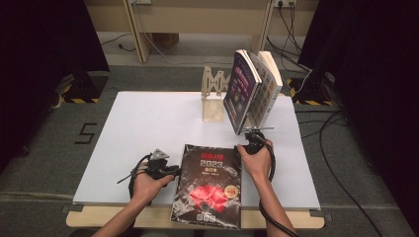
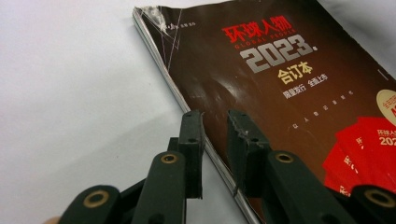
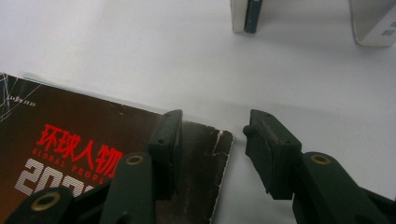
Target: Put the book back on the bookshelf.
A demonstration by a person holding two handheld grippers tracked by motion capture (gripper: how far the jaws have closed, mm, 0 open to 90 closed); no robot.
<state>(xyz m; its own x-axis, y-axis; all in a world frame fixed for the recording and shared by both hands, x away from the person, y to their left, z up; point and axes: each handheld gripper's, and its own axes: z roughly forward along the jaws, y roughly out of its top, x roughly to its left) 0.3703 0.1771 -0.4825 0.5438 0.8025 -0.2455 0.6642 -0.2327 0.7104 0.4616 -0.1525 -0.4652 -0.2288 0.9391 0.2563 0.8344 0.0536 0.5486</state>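
A dark magazine (image 1: 210, 190) with red and white cover print lies flat near the table's front edge, its bottom edge hanging slightly over. My left gripper (image 1: 176, 170) sits at its left edge. In the left gripper view the jaws (image 2: 215, 119) stand a little apart astride the edge of the magazine (image 2: 289, 93), and the pads do not press on it. My right gripper (image 1: 249, 143) is at the magazine's far right corner. In the right gripper view its jaws (image 3: 212, 130) stand wide, with the worn corner of the magazine (image 3: 70, 140) between them.
Several books (image 1: 247, 91) lean upright against a wooden folding stand (image 1: 213, 94) at the back of the white table top (image 1: 148, 128). Their bottom edges (image 3: 245, 16) show beyond the right gripper. Cables lie on the floor to the right of the table.
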